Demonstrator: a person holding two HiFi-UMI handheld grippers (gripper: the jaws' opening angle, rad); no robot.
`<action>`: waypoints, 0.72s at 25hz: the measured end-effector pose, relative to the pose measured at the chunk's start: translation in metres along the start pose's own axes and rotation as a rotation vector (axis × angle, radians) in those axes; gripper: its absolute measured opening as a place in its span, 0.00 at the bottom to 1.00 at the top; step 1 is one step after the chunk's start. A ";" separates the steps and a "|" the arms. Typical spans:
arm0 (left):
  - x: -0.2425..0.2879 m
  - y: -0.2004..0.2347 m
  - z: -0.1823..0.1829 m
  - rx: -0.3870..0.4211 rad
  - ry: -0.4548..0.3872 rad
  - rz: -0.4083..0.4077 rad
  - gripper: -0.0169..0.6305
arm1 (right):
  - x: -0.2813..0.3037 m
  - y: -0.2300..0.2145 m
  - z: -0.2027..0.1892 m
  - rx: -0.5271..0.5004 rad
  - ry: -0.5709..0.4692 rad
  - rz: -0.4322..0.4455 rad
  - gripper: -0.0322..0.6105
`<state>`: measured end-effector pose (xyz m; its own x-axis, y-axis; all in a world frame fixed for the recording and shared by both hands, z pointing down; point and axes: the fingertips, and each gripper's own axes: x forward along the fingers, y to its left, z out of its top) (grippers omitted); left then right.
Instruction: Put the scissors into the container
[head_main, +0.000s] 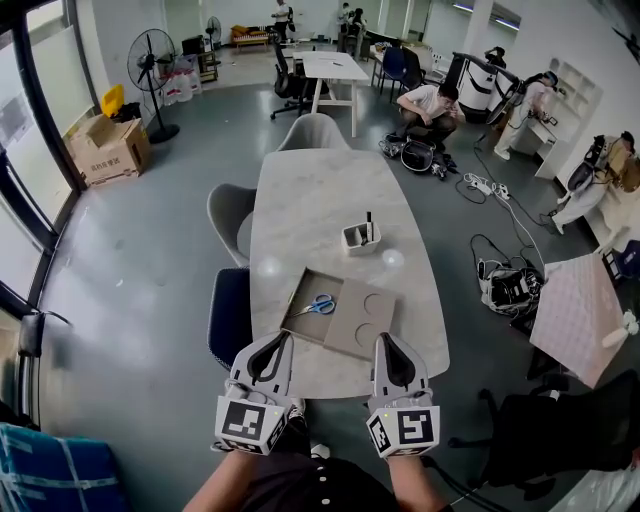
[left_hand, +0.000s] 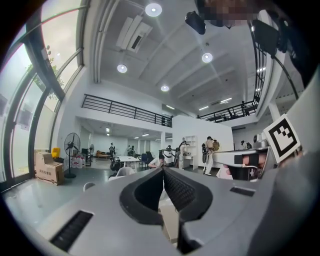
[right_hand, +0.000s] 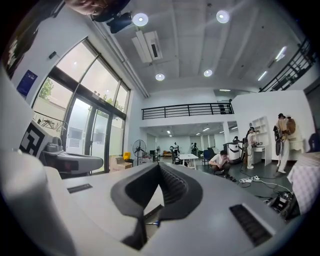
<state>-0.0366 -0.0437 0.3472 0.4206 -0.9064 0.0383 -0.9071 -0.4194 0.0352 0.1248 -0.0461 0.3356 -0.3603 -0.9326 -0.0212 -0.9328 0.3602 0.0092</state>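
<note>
Blue-handled scissors (head_main: 318, 306) lie in the left half of a flat tan tray (head_main: 345, 330) near the front of a marble table (head_main: 320, 200). A small white container (head_main: 361, 238) with a dark upright item in it stands farther back, beyond the tray. My left gripper (head_main: 282, 338) hovers at the tray's near left corner, its jaws together with nothing between them (left_hand: 163, 171). My right gripper (head_main: 384, 340) sits at the tray's near right corner, likewise shut and empty (right_hand: 159, 165). Both point level, away from me, short of the scissors.
Grey chairs stand at the table's left side (head_main: 231, 213) and far end (head_main: 312, 130); a dark blue chair (head_main: 229, 315) is tucked in at the near left. A person (head_main: 428, 105) crouches on the floor beyond the table, with cables (head_main: 505, 270) to the right.
</note>
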 end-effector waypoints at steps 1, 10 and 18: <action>0.000 0.000 0.000 0.001 0.001 0.000 0.05 | 0.000 0.001 -0.001 -0.005 0.002 0.000 0.05; 0.000 -0.001 0.006 0.005 -0.007 0.002 0.05 | 0.001 0.003 0.000 -0.015 0.011 0.011 0.04; 0.000 -0.001 0.002 0.004 -0.009 0.007 0.05 | 0.001 0.002 -0.002 -0.015 0.008 0.011 0.04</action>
<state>-0.0357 -0.0429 0.3449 0.4145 -0.9096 0.0294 -0.9099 -0.4136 0.0313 0.1224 -0.0460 0.3377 -0.3701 -0.9289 -0.0131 -0.9288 0.3698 0.0241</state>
